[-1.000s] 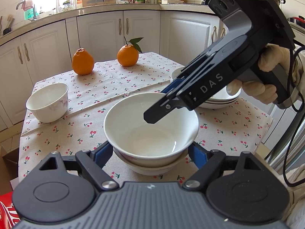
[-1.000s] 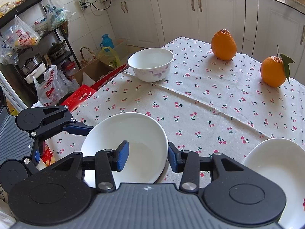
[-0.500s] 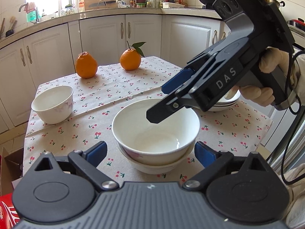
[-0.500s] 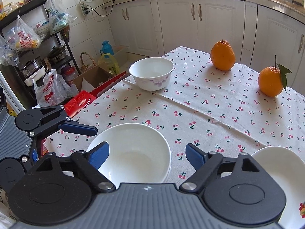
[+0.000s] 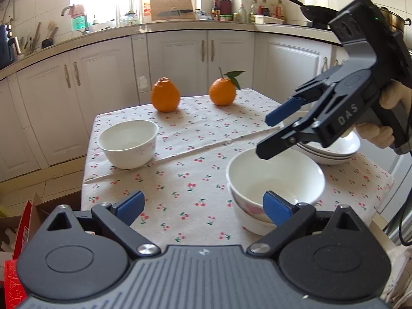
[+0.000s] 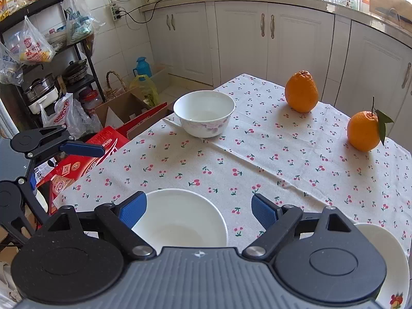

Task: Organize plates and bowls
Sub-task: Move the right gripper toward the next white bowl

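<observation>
Both jaws wide, nothing held: left gripper, right gripper above the nested bowls. Lone bowl sits well left of them, near the cloth edge; I could nudge it off reaching in.

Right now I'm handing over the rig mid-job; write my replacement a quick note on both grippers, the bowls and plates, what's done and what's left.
Left gripper: open, empty, beside the stacked bowls.
Right gripper: open, empty, above the same stack.
Bowls: two nested near the table's front edge; a lone bowl sits apart on the cherry tablecloth.
Plates: stacked at the right side of the table.
Done: one bowl set into another, nothing held.
Left: the lone bowl probably joins the stack. The two oranges look untouched.
</observation>
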`<state>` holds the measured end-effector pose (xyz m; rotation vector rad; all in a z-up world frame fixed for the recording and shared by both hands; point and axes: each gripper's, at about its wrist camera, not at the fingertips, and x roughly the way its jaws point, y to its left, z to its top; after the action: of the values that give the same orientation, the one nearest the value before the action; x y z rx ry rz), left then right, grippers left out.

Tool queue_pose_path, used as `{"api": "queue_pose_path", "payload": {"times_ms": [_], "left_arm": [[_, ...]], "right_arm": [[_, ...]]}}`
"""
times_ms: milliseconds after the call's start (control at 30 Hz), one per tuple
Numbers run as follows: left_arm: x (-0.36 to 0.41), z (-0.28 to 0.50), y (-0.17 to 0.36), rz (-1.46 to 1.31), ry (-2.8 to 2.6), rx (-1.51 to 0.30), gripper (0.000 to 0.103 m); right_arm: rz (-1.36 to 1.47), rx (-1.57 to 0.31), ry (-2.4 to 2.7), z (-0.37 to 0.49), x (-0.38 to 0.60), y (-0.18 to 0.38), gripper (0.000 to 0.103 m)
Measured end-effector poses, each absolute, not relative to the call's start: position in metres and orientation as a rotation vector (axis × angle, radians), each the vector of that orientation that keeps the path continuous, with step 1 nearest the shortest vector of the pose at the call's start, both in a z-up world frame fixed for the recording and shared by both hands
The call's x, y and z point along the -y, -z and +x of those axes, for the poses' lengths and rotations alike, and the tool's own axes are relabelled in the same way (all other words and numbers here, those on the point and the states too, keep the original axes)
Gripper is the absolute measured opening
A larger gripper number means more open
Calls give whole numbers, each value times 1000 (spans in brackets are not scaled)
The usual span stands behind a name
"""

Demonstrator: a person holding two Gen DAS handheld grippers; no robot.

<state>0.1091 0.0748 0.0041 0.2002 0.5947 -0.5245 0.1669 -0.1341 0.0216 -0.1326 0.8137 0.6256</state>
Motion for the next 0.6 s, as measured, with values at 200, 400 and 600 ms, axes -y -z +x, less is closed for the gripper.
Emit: {"api": "queue_pose_path", "payload": {"times_ms": [200, 400, 600], "left_arm": [[-92, 142, 0, 170, 426, -588, 98], [-98, 175, 5, 170, 351, -580, 98], [-100, 207, 14, 164, 330, -592, 98]], "right_arm": [[-164, -803, -635, 186, 122, -28, 92], [-188, -794, -651, 217, 109, -36, 92], [-193, -812, -682, 255, 98, -37, 92]]}}
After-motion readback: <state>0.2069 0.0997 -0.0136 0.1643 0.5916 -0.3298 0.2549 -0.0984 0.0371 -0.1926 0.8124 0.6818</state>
